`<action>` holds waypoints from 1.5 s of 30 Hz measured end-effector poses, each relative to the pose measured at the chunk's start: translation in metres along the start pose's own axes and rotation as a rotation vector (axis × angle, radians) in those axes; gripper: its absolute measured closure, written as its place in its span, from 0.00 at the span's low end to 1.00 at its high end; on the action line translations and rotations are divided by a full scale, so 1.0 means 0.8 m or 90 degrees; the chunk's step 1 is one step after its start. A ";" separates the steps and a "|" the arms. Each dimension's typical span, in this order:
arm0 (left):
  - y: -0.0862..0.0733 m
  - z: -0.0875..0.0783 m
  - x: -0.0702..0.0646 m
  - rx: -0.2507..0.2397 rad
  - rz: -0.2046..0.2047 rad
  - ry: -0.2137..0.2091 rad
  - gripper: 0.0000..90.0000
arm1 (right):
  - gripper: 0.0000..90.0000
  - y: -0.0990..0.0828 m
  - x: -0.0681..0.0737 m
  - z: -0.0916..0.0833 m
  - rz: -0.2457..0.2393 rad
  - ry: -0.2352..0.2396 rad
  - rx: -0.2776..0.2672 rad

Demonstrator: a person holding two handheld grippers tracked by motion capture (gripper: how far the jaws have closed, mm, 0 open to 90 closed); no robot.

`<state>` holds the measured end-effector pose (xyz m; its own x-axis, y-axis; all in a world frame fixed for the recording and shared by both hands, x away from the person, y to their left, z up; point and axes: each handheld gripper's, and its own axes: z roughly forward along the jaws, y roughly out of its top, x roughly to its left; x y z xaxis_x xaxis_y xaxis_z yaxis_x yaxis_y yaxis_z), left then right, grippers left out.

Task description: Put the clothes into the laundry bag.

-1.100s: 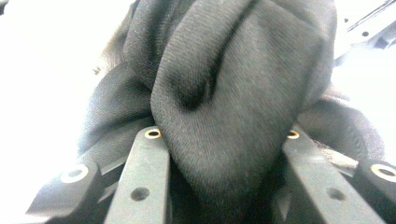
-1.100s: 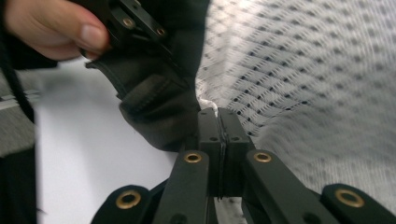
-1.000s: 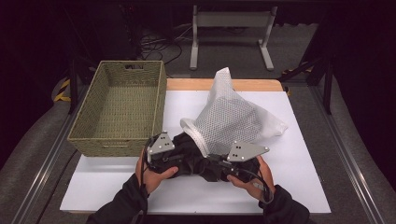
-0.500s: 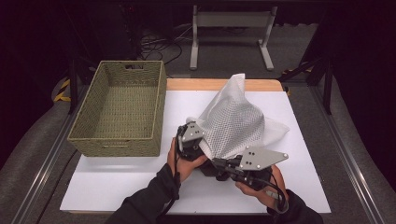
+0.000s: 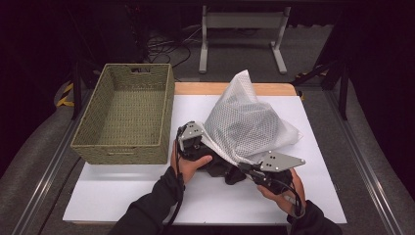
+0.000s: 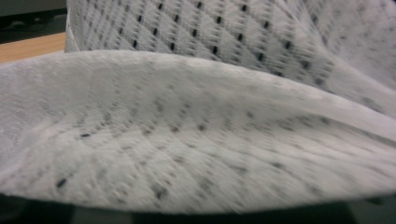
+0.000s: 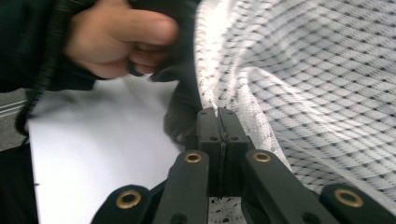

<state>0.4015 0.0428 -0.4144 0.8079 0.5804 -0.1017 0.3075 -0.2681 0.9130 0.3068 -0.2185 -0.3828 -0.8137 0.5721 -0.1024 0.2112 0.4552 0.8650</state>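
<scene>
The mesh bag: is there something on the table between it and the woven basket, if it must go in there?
Nothing visible lies on the bare table between them. The mesh bag sits right of the woven basket, whose near wall it must clear. The left gripper stands at the bag's basket side.

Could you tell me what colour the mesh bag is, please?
White, dotted with small dark holes; the mesh bag shows best in the right gripper view.

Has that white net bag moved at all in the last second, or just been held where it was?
Yes. The white mesh bag now stands taller and sits further right, away from the woven basket, which has stayed put.
</scene>
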 end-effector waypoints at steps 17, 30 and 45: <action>-0.042 -0.019 -0.038 0.141 0.098 -0.058 0.10 | 1.00 0.000 0.002 0.009 -0.005 -0.013 0.010; -0.007 0.050 -0.043 0.066 0.064 -0.010 0.82 | 1.00 -0.011 -0.005 0.029 -0.002 -0.008 0.050; 0.012 -0.090 -0.049 -0.059 0.081 0.108 0.91 | 1.00 0.053 0.049 0.008 -0.069 0.043 -0.050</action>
<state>0.3367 0.0733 -0.3733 0.7392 0.6689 0.0778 0.1547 -0.2810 0.9471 0.2871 -0.1724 -0.3529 -0.8647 0.4739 -0.1666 0.0787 0.4554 0.8868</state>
